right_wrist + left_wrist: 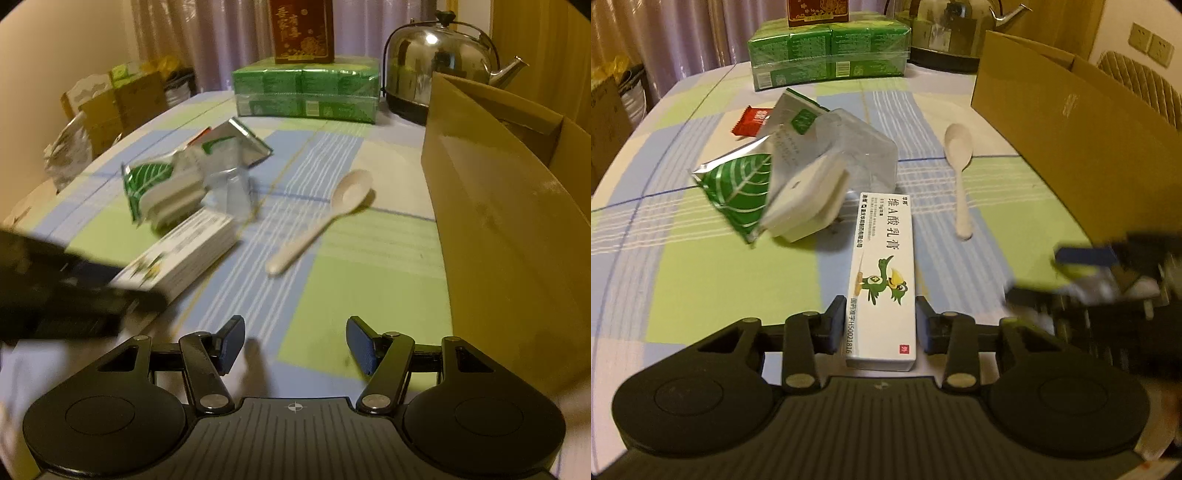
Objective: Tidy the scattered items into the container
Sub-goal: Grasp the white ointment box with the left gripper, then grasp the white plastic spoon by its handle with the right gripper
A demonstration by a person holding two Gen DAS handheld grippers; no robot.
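- Left gripper (881,325): two black fingers with dark blue pads, set on either side of one white ointment box (882,273); pads right at the box's long edges, near end of the box between them, firm pinch or mere touch impossible to tell.
- One ointment box: long, flat, white cardboard, printed with a green cartoon bird and dark lettering, lying flat on the tablecloth (701,280).
- Right gripper (295,343): same build, fingers spread wide, nothing between them, over bare cloth just left of the cardboard box (509,236).
- One white spoon (958,162): smooth, matte, oval bowl facing up, slim handle, lying alone between the ointment box and the cardboard box.
- One clear crinkled plastic bag (864,151) with a white rounded item (812,199) inside, just beyond the ointment box's far end.
- Two shiny foil packets with green leaf print: one (738,188) at the bag's left, one (798,114) behind it.
- One small red wrapper (751,120), farther left.
- One cardboard box, brown, open-topped, tall plain walls, at the table's right edge.
- Tablecloth: checked in pale green, blue and white.
- At the far end: one green shrink-wrapped pack (829,55), one dark red carton (301,29) on top, one shiny steel kettle (439,62).
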